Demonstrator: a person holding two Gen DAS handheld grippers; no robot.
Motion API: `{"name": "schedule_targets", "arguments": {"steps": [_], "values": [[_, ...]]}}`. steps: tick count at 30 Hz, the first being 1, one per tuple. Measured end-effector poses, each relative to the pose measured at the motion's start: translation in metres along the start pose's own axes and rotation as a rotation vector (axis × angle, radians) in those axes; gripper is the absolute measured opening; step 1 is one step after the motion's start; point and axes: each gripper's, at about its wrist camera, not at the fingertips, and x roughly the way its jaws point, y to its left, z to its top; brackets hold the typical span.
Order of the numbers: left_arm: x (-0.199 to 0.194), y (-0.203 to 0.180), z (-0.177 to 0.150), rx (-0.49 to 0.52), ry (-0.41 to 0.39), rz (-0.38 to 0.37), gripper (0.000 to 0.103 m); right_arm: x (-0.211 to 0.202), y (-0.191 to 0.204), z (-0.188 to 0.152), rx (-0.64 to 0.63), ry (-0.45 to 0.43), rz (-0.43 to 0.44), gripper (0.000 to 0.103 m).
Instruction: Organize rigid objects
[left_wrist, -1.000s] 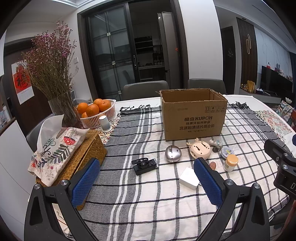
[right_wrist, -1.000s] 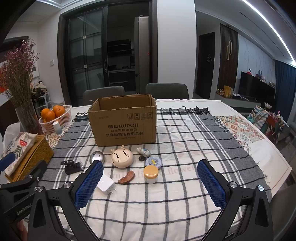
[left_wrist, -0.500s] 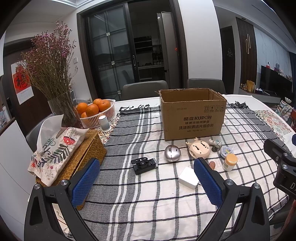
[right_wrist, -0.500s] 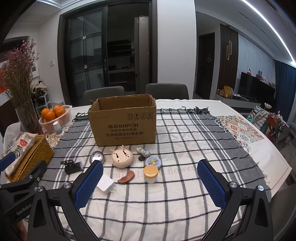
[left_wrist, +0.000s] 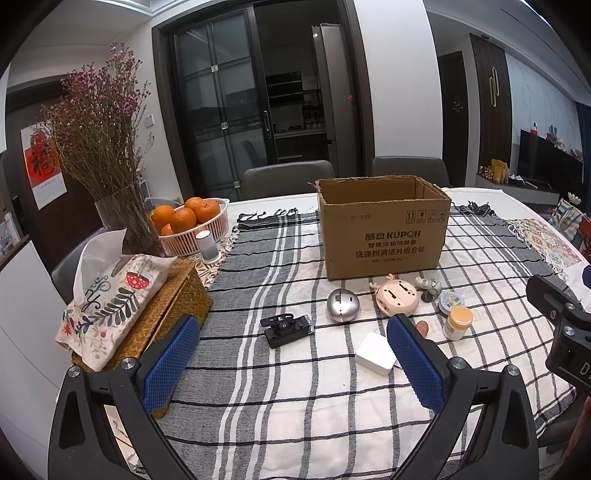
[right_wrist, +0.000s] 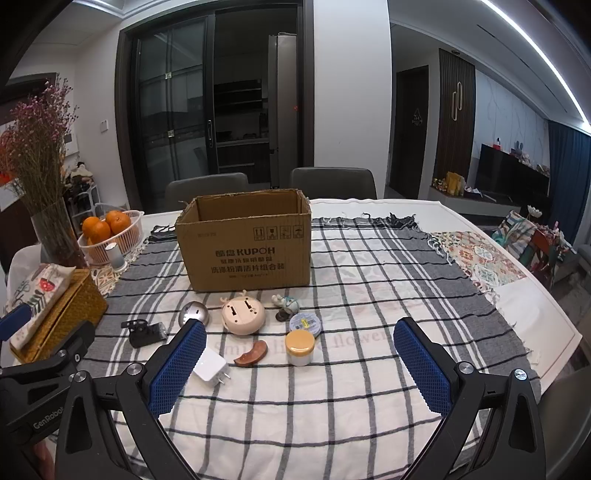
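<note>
Cardboard box (right_wrist: 245, 243) stands open on the checked counter (right_wrist: 369, 288), small items in front of it: silver dome (right_wrist: 193, 313), cream deer-eared disc (right_wrist: 243, 316), yellow-lidded jar (right_wrist: 300, 347), white charger (right_wrist: 210, 367). Left tool (left_wrist: 293, 363) and right tool (right_wrist: 300, 369) both hover wide and empty, nearer than these.

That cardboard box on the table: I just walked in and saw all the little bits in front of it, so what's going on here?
A person holds two tools over the checked tablecloth, apparently to sort small items into the open brown cardboard box. Nothing is gripped yet: the left tool and right tool both hover open. In front of the box lie a white plug adapter, an orange-lidded jar, a round beige reindeer gadget, a silver dome and a black clip.
</note>
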Motion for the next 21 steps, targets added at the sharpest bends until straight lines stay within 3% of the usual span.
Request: {"name": "schedule_targets", "arguments": {"steps": [10,21], "values": [[0.006,-0.001,-0.001,0.008,0.017,-0.011,0.103,-0.001,-0.002,0.001,0.001,0.004,0.003,0.103],[0.041,-0.019,-0.013,0.086,0.127,-0.111,0.103,0.033,-0.008,-0.006,0.025,0.099,0.048,0.103]]}}
